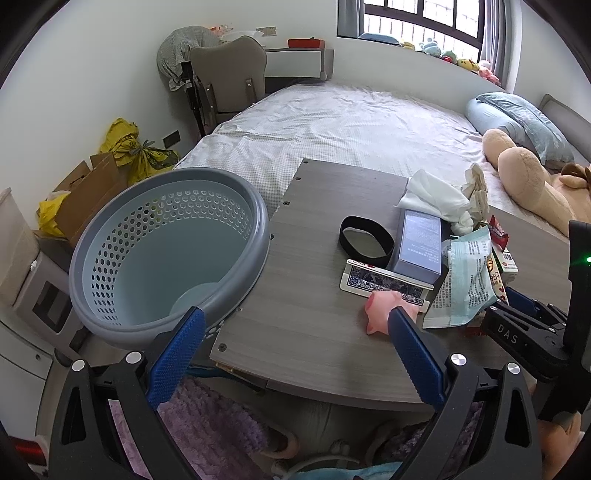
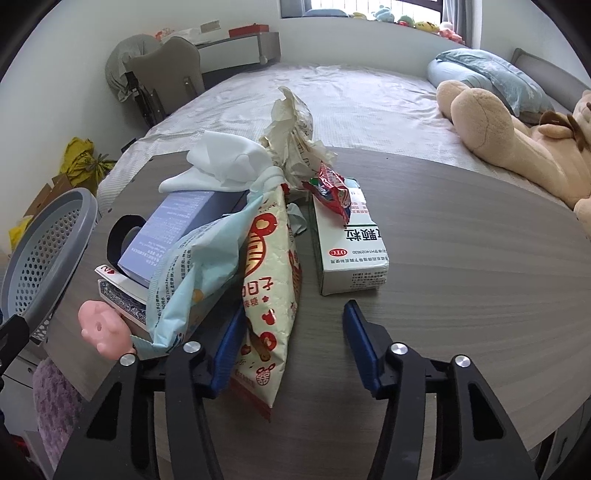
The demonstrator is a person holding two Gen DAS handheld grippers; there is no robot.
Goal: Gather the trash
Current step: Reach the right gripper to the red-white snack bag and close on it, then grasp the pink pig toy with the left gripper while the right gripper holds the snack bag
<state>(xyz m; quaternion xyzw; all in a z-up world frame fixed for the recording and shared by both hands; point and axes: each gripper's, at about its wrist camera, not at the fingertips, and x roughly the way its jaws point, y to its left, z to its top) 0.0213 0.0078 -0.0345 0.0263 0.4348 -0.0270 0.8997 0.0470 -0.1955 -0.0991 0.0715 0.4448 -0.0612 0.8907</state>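
Soft daylight enters from the window (image 1: 421, 18) behind the bed (image 1: 351, 122). Both views are sharp, with fisheye bending and dark corners.

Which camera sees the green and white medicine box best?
The right wrist view: the green and white cardboard medicine box lies whole and close. In the left wrist view, only its corner peeks out behind wrappers.

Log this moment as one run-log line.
left gripper: open, by basket | right gripper: open around cream snack bag | basket: empty
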